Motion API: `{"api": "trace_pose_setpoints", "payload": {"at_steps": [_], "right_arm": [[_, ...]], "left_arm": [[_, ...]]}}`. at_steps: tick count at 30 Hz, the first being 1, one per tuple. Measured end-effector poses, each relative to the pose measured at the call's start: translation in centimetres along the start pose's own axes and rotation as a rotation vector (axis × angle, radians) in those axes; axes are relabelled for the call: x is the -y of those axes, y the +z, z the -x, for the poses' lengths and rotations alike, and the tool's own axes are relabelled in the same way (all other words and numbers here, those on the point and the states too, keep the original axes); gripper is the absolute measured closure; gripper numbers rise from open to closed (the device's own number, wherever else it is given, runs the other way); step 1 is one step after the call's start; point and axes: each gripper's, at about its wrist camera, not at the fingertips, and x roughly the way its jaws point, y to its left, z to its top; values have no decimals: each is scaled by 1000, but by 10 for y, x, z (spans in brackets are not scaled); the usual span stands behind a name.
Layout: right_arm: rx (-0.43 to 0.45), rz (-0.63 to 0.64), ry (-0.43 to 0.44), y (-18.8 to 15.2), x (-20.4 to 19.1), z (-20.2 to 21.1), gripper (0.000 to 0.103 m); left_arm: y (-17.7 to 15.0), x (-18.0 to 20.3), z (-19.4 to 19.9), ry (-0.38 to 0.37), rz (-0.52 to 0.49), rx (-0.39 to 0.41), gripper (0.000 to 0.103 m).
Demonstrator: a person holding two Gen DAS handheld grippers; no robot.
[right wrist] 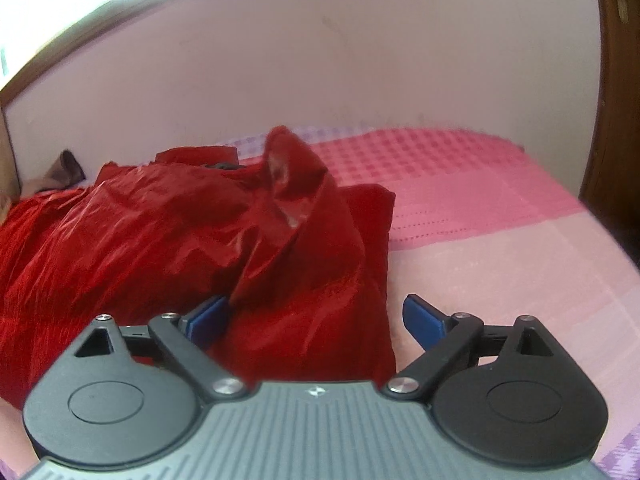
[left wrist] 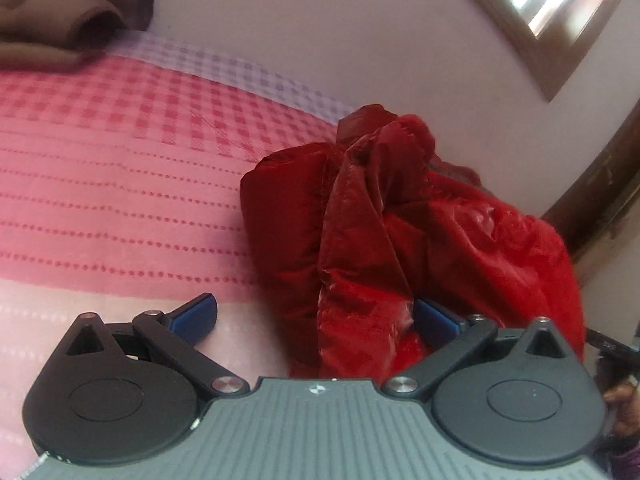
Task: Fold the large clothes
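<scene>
Jacket (right wrist: pixel 160 232), shiny red, crumpled in a heap on pink bedspread (right wrist: pixel 500 240).

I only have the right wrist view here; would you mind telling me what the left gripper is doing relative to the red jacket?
Observer: The left gripper is open, and a raised fold of the red jacket stands between its blue pads without being pinched.
Operator: Thank you. Is anything else lying on the bed that I might be missing?
Observer: Yes, a brown garment lies at the far end of the pink checked bedspread, apart from the jacket.
Operator: And what is above it on that side?
Observer: A wooden-framed window sits high on the wall.
</scene>
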Motion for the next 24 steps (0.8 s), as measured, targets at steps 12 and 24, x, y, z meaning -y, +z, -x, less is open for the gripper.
{"api": "trace_pose_setpoints", "payload": {"at_steps": [12, 24], "right_arm": [[-85, -164, 149, -3, 23, -34, 2], [-83, -85, 126, -2, 14, -28, 2]], "left_arm": [[-15, 50, 10, 124, -203, 52, 57], [-21, 82, -3, 289, -354, 65, 59]]}}
